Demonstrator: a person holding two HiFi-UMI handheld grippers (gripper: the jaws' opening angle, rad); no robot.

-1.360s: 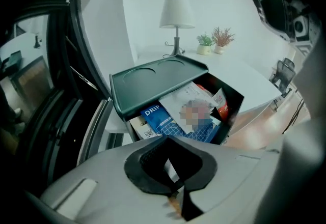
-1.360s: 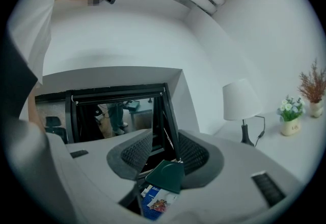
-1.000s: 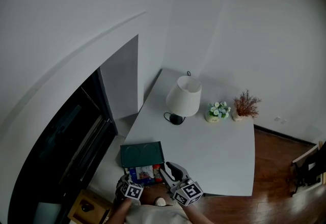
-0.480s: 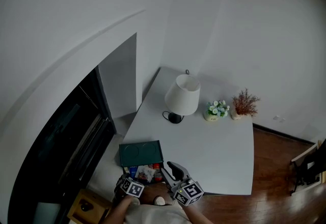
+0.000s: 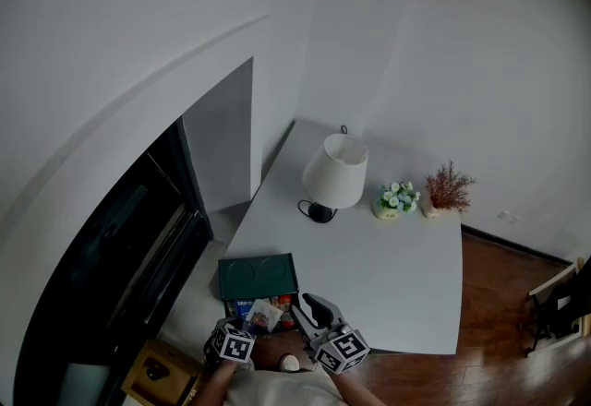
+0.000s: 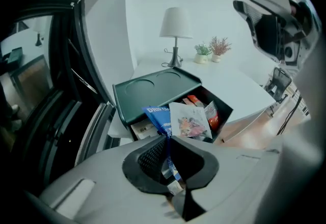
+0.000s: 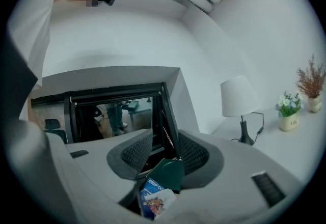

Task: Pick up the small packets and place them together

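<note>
As left gripper jaws, just closing, pinch blue packet over box, I judge pickup underway. Right gripper half-open, empty. Next: I lift clear, lay packet on counter.

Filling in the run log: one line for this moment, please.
left tool: just closed on blue and white paper packets | packets at open dark green box | right tool: open
</note>
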